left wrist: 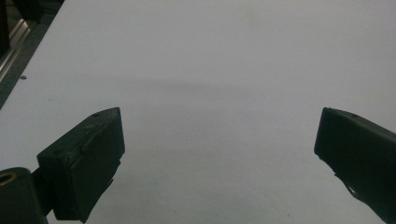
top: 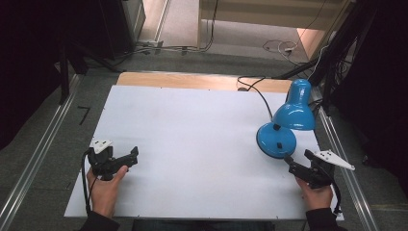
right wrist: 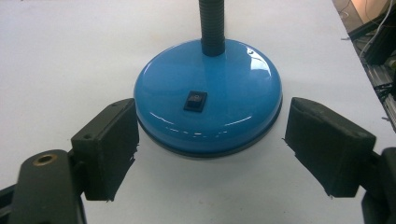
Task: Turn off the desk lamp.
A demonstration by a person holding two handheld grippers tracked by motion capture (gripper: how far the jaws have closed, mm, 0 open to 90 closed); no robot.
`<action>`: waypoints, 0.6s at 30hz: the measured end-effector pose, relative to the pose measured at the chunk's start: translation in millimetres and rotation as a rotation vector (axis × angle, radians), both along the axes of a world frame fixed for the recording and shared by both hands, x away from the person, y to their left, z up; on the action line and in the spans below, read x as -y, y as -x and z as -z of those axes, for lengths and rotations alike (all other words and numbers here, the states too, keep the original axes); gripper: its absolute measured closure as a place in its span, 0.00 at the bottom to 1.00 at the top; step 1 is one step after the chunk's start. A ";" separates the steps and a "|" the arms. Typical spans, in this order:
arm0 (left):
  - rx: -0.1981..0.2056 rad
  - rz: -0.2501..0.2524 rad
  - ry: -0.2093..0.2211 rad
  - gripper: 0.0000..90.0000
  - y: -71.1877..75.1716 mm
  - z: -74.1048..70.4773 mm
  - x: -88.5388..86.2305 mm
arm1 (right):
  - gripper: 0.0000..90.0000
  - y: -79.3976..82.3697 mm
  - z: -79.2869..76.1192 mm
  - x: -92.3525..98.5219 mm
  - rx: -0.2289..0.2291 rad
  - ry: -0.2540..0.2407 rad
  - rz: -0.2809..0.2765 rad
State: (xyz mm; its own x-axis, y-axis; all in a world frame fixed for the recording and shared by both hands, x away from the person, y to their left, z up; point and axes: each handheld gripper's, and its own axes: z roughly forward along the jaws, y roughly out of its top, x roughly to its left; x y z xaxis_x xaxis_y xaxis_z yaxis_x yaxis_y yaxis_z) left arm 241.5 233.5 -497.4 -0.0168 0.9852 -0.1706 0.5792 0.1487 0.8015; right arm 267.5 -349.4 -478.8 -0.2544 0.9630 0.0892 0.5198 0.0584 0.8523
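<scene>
A blue desk lamp stands at the table's right: round base (top: 276, 140), shade (top: 296, 113) tipped down over it. In the right gripper view the base (right wrist: 233, 70) carries a black rocker switch (right wrist: 195, 101) and a black flexible neck (right wrist: 212, 28). My right gripper (top: 298, 157) (right wrist: 212, 128) is open, its jaws flanking the near edge of the base, not touching it. At the table's left, my left gripper (top: 131, 160) (left wrist: 219, 140) hangs open over bare white surface with nothing between its jaws.
A white board (top: 192, 134) covers the wooden table (top: 183, 79). The lamp's black cable (top: 255, 89) runs off the back edge. Metal rails (top: 38, 154) line the floor on both sides, and dark frames stand at the right (top: 346, 57).
</scene>
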 end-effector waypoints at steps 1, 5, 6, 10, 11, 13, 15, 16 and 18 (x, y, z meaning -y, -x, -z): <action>0.000 0.000 0.000 0.03 0.0 -0.1 0.0 | 0.18 0.1 0.0 0.3 0.000 0.001 0.000; 0.001 -0.001 0.001 0.03 0.1 0.0 -0.1 | 0.18 0.4 0.4 1.1 -0.004 0.002 0.001; 0.000 -0.001 0.001 0.03 0.1 0.0 -0.1 | 0.18 0.5 0.4 1.4 -0.005 0.000 0.000; 0.001 -0.001 0.002 0.03 0.2 -0.1 -0.1 | 0.18 1.8 0.2 2.6 -0.007 -0.003 0.005; 0.001 -0.001 0.002 0.03 0.1 -0.1 -0.2 | 0.18 2.0 0.2 3.0 -0.005 -0.003 0.004; 0.001 -0.001 0.002 0.03 0.2 -0.1 -0.3 | 0.18 2.9 -0.1 3.7 -0.007 -0.004 0.008; 0.002 -0.002 0.002 0.03 0.3 -0.2 -0.3 | 0.18 3.5 -0.2 4.3 -0.006 -0.006 0.008; 0.001 -0.002 0.002 0.03 0.2 -0.2 -0.2 | 0.18 3.8 -0.2 4.5 -0.006 -0.008 0.008; 0.002 -0.002 0.002 0.03 0.2 -0.2 -0.2 | 0.18 4.3 -0.3 4.9 -0.006 -0.010 0.009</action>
State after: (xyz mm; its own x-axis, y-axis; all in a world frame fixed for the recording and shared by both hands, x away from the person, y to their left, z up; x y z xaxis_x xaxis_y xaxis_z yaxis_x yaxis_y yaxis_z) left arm 241.2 233.7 -497.2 -0.0181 0.9848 -0.1726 0.5776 0.1512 0.8022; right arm 263.1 -354.4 -478.5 -0.2453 0.9643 0.0998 0.5249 0.0456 0.8499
